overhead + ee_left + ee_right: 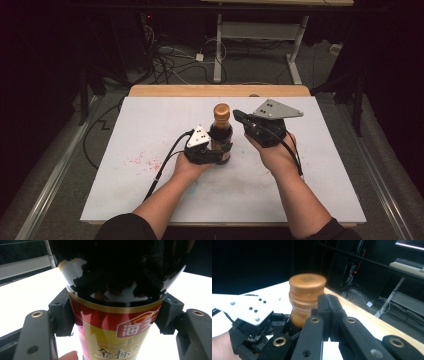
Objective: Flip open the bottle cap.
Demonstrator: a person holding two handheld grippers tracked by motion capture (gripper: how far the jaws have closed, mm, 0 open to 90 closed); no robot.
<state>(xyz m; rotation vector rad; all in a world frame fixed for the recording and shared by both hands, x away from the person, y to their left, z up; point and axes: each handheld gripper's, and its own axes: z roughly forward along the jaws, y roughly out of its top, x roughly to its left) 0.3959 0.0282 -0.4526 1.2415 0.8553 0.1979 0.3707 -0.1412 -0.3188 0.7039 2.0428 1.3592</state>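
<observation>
The dark sauce bottle [221, 134] stands upright at frame centre on the white board [150, 125]. The left gripper [215, 152] is clamped on its labelled body. The right gripper [240, 117], jaws pressed together, sits just right of the brown cap [221, 111].

Left gripper [220, 150] clamped; right gripper [240, 118] closed, raised alongside.

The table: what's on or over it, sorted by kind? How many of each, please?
Bottles: 1, a dark bottle with an orange-brown cap, upright.
Handheld grippers: 2, the left gripper shut on the bottle's body, the right gripper shut beside the cap.
Hands: 2, left hand and right hand.
Total: 5
</observation>
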